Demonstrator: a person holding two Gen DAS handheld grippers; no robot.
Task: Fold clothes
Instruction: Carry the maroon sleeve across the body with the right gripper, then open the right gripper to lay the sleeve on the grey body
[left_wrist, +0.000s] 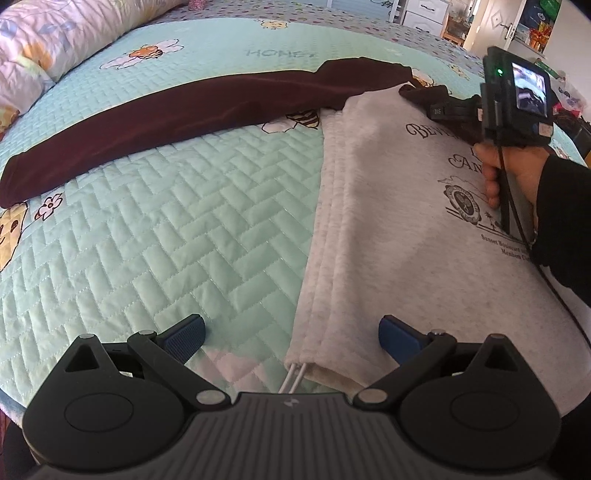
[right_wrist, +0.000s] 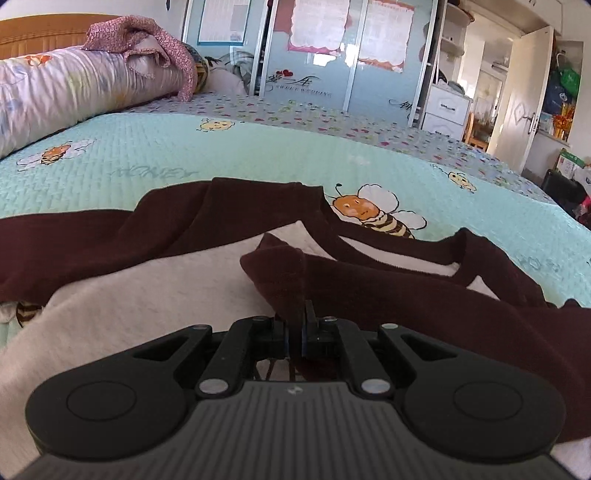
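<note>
A grey sweatshirt (left_wrist: 388, 206) with dark maroon sleeves lies on the bed, its printed front up. One maroon sleeve (left_wrist: 155, 118) stretches out flat to the left. My left gripper (left_wrist: 291, 334) hangs open above the sweatshirt's folded near edge, where two white drawstrings (left_wrist: 293, 378) poke out. In the right wrist view my right gripper (right_wrist: 295, 325) is shut on the other maroon sleeve (right_wrist: 443, 295), whose cuff is drawn over the grey body (right_wrist: 147, 295). The left wrist view shows the right gripper (left_wrist: 439, 110) held by a hand (left_wrist: 517, 170) over the print.
The bed has a mint quilted cover (left_wrist: 166, 229) with bee pictures. A rolled floral duvet (right_wrist: 74, 88) lies along the head end. Wardrobe doors (right_wrist: 332, 55), a white drawer unit (right_wrist: 447, 110) and an open door (right_wrist: 524, 92) stand beyond the bed.
</note>
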